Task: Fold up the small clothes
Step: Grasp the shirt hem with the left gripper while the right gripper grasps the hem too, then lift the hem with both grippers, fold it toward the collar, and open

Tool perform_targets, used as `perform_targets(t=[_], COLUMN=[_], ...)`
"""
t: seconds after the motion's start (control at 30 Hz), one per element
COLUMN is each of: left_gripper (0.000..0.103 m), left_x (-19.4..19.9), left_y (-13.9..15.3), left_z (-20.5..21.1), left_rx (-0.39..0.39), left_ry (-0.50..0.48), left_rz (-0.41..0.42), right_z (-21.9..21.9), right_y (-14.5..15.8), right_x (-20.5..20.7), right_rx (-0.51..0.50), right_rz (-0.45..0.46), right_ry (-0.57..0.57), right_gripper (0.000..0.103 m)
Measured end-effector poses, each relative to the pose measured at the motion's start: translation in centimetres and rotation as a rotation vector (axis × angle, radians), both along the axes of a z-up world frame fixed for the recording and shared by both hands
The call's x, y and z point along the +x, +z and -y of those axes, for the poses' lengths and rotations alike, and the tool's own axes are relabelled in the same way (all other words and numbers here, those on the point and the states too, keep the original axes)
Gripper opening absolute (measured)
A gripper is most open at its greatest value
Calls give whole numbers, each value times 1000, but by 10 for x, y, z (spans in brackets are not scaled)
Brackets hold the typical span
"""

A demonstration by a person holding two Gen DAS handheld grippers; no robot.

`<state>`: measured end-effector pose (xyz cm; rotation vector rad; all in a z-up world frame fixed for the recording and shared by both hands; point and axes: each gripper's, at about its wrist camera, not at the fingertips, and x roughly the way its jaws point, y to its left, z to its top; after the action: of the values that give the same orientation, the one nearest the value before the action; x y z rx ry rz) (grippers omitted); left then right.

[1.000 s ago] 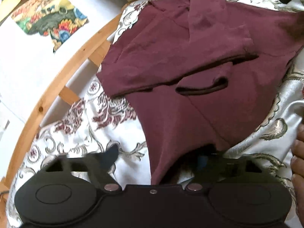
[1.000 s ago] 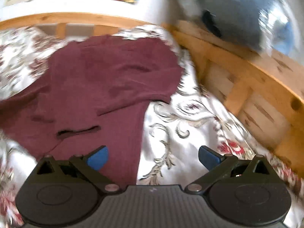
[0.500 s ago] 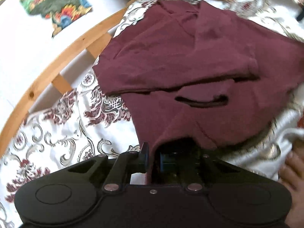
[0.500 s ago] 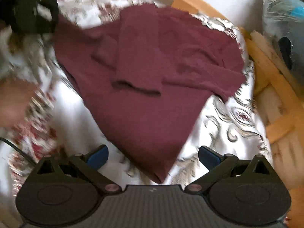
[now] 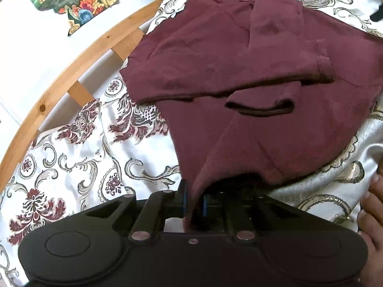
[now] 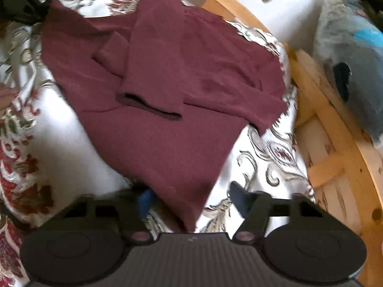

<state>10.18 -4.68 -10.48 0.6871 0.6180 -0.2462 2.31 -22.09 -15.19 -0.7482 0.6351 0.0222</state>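
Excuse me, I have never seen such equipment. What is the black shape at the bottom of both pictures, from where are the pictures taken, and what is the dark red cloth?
No robot is here. A person holds a two-finger grasping tool in each hand, and each tool carries a wide-angle camera looking forward along its fingers. The black shape at the bottom is the tool's own body.

One picture comes from the left tool, the other from the right tool.

The dark red cloth is a small shirt, lying partly folded, its sleeves laid across its body, on a white bedspread with flower patterns. A wooden frame runs around it.

The left tool is shut on a lower corner of the shirt. The right tool's jaws are closing, another corner lies between them, not yet pinched.
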Motion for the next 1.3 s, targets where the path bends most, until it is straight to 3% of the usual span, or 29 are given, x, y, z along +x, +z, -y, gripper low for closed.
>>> perform_targets(t=[0.03, 0.1, 0.2, 0.37, 0.67, 0.93, 1.07, 1.17, 1.3], left_gripper=[10, 6, 6, 5, 5, 5, 5, 5, 5], left_x=[-1, -4, -9, -19, -63, -130, -162, -167, -144], left_y=[0, 1, 6, 23, 64, 100, 117, 125, 134], left_z=[0, 1, 0, -5, -23, -57, -72, -76, -74], left_rx=[-3, -3, -7, -23, -125, -248, -280, -295, -336], left_ry=[-2, -11, -23, -26, -41, -77, -110, -121, -90], left_rz=[4, 14, 48, 134, 211, 145, 141, 142, 112], right_z=[1, -3, -7, -12, -10, -34, -50, -57, -55], right_y=[1, 0, 1, 6, 62, 98, 111, 117, 116], right_x=[3, 1, -4, -16, -62, -146, -182, -188, -167], right_rx=[-4, -15, -42, -115, -62, 29, 13, 24, 40], right_rz=[-2, 3, 97, 254, 390, 428, 460, 465, 483], right_ry=[13, 37, 56, 40, -39, -114, -127, -140, -165], right_gripper=[42, 20, 10, 7, 7, 7, 7, 7, 7])
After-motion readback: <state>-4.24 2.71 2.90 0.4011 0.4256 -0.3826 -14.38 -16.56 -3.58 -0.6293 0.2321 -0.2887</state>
